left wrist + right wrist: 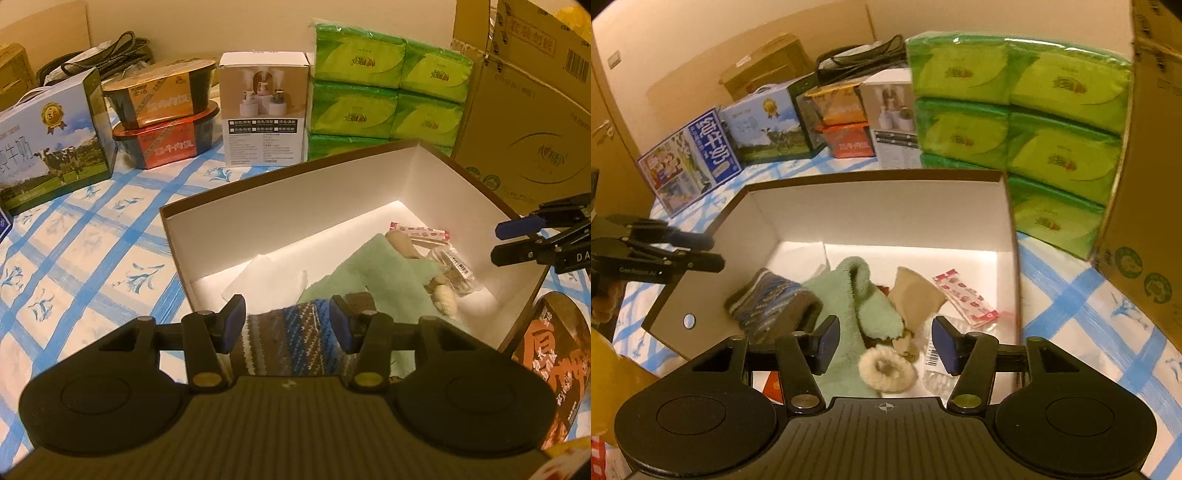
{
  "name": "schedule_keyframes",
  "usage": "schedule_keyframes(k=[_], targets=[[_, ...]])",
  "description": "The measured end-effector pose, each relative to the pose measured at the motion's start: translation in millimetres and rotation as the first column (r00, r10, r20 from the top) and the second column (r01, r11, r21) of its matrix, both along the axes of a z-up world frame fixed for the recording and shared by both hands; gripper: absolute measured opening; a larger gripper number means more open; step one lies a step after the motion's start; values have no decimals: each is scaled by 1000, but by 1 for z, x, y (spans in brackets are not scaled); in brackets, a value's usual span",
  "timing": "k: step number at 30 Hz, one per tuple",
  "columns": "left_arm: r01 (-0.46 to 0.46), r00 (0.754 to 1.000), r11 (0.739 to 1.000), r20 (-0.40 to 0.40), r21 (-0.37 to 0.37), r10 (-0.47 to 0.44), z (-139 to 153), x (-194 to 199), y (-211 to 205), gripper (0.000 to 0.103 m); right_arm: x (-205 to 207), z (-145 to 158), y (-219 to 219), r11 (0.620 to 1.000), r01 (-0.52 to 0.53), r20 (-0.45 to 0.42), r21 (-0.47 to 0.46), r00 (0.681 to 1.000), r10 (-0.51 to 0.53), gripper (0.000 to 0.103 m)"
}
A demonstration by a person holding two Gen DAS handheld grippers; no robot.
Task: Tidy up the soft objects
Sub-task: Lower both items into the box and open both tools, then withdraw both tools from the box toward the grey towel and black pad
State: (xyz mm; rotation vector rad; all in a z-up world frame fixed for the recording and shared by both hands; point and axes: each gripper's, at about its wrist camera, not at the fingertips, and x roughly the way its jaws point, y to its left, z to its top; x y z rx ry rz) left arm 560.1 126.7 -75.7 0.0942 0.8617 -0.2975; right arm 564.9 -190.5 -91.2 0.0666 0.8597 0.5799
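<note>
An open box (332, 192) (886, 214), white inside and brown outside, stands on a blue-checked cloth. In it lie a striped knitted sock (291, 339) (768, 299), a mint fluffy sock (369, 266) (864, 295), a cream fluffy ring (886, 369), a beige piece (916, 295), a pink-patterned packet (964, 299), a clear bag (454, 269) and a white sheet (266, 277). My left gripper (288, 321) (698, 251) is open over the box's near left corner, the striped sock between its pads. My right gripper (886, 343) (517, 240) is open above the mint sock and cream ring.
Stacked green tissue packs (388, 85) (1015, 110) and a big cardboard carton (524, 110) stand behind and right of the box. A white product box (264, 110), two stacked food tubs (162, 114) and a milk carton (51, 147) line the back left. A printed tub (554, 362) stands beside the box.
</note>
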Motion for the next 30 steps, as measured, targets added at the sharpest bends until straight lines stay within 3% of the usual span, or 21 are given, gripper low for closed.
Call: schedule_keyframes(k=[13,22,30], targets=[[-82,993,993,80,-83,88,52,-59,37,46,-63,57,-42,989,74,89,125,992,-86,58],[-146,981,985,114,-92,156,84,-150,64,49,-151,93,-72,980,58,146,189,985,-87,72],[-163,978,983,116,-83,172,95,-234,52,51,-227,93,-86,974,65,112,218,990,-91,78]])
